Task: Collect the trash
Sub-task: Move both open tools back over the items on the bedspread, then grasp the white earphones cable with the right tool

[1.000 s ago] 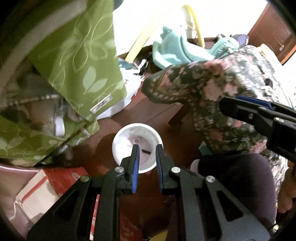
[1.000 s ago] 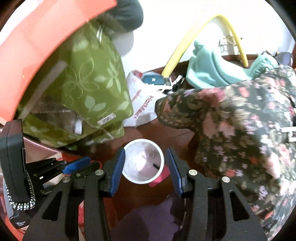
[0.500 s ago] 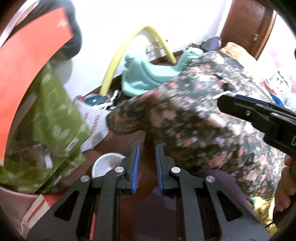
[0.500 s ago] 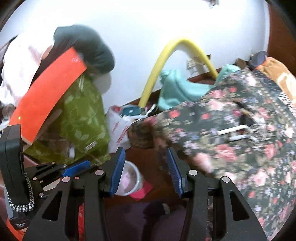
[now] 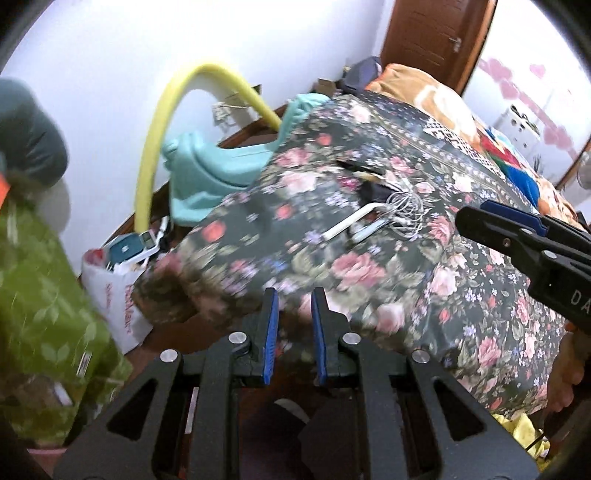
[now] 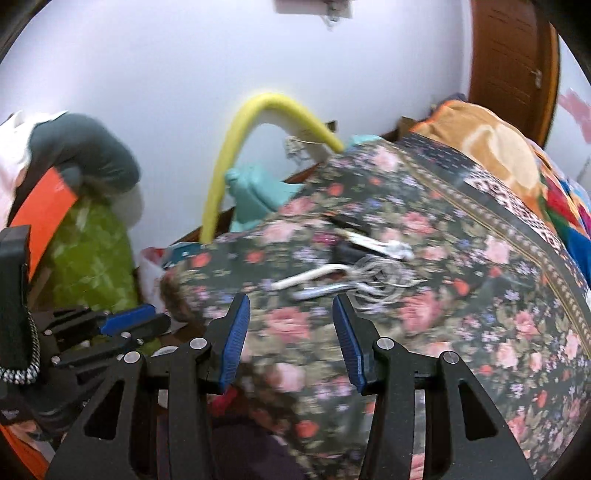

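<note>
My left gripper is open a narrow gap and empty, pointing at the edge of a floral bedspread. My right gripper is open wide and empty, over the same bedspread. A white strip and a tangle of thin wire lie on the bedspread, just beyond my right fingertips in the right wrist view. A sliver of the white bin rim shows by my right gripper's left finger. The right gripper also shows in the left wrist view.
A green leaf-print bag hangs at the left. A white plastic bag, a teal plastic seat and a yellow foam tube stand along the wall. A wooden door is at the back right. More bedding lies beyond.
Both grippers have swung up and away from the white bin on the floor towards the bed. The bin has dropped out of the left view. Neither gripper's opening has changed.
</note>
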`<action>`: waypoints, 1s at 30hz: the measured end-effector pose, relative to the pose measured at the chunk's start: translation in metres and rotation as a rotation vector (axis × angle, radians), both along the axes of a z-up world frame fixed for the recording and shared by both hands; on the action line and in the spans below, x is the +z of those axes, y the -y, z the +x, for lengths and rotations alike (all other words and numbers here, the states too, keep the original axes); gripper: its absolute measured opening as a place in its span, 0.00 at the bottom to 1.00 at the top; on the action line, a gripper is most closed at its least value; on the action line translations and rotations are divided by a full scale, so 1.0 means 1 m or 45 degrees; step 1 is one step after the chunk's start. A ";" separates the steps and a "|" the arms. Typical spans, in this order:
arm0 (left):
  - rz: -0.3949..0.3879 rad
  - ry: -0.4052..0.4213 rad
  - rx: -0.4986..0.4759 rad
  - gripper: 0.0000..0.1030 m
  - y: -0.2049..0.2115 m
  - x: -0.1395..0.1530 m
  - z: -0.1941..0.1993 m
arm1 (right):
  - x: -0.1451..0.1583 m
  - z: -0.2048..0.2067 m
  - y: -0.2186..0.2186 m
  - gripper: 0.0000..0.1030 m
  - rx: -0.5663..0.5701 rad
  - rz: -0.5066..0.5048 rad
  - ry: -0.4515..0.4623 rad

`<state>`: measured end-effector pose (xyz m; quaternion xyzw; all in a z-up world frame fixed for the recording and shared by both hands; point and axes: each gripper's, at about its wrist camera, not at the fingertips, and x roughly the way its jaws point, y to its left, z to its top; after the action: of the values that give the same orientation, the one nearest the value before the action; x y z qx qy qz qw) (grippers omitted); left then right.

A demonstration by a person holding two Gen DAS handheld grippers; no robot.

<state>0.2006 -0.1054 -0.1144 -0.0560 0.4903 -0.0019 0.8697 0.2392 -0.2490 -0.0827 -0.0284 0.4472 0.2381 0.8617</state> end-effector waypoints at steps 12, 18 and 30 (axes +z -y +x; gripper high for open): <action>-0.004 -0.098 -0.094 0.42 0.029 -0.046 0.084 | -0.050 0.072 0.061 0.63 -0.128 -0.014 -0.141; -0.057 -0.130 -0.135 0.42 0.036 -0.067 0.105 | -0.086 0.107 0.067 0.63 -0.179 0.071 -0.256; -0.047 -0.152 -0.110 0.37 0.029 -0.092 0.127 | -0.125 0.131 0.051 0.09 -0.121 0.107 -0.386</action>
<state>0.3279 -0.1347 -0.2063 -0.0509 0.5433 -0.0452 0.8368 0.3703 -0.2996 -0.2080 0.0652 0.5626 0.2172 0.7950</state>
